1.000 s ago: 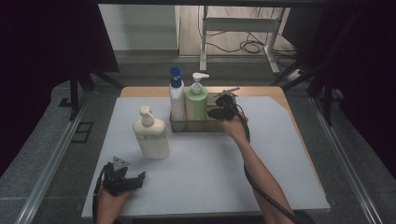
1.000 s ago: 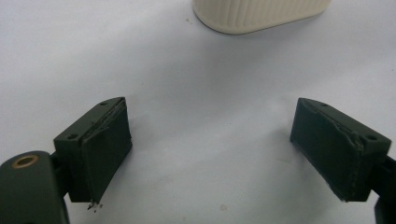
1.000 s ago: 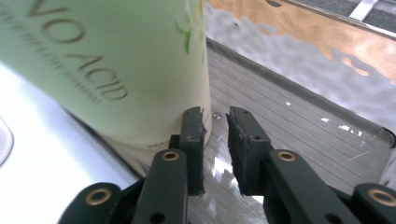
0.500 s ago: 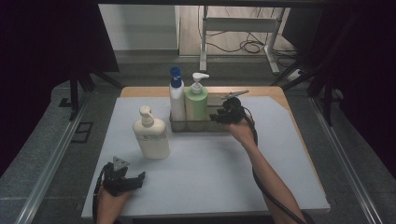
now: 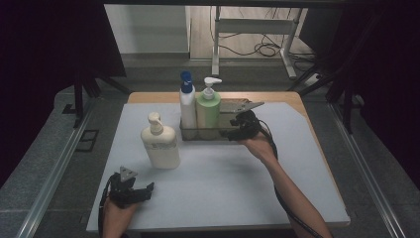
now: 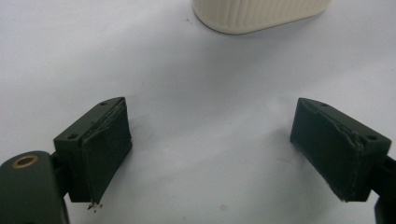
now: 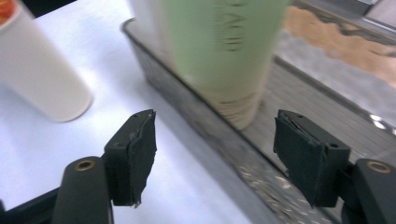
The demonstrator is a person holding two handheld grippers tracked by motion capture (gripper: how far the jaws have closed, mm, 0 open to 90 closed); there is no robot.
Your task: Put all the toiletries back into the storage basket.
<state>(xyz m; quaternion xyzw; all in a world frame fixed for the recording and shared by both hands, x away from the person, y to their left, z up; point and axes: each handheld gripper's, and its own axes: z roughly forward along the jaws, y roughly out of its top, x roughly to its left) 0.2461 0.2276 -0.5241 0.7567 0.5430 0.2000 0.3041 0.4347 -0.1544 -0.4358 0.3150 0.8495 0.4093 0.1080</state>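
A dark tray (image 5: pixel 224 135) at the back of the white mat holds a white bottle with a blue cap (image 5: pixel 187 105) and a green pump bottle (image 5: pixel 208 113). My right gripper (image 5: pixel 234 127) hovers at the tray just right of the green bottle. Its jaws have just been opening and stand open (image 7: pixel 215 149). The tray rim (image 7: pixel 187 112) runs between them and the green bottle (image 7: pixel 224 51) stands just beyond the tips, untouched. A cream pump bottle (image 5: pixel 159 144) stands on the mat to the left. My left gripper (image 5: pixel 147 191) rests open near the front left, the cream bottle's base (image 6: pixel 257 16) ahead of it (image 6: pixel 210 144).
The white mat (image 5: pixel 218 188) covers a wooden table whose back edge (image 5: pixel 277 96) shows behind the tray. Dark curtains flank both sides. A metal stand and cables (image 5: pixel 257 47) lie on the floor beyond. The right part of the tray floor (image 7: pixel 303 102) is bare.
My right gripper has drawn back a little from the green bottle, toward the near right, and its jaws have spread. The left gripper and the bottles have stayed put.
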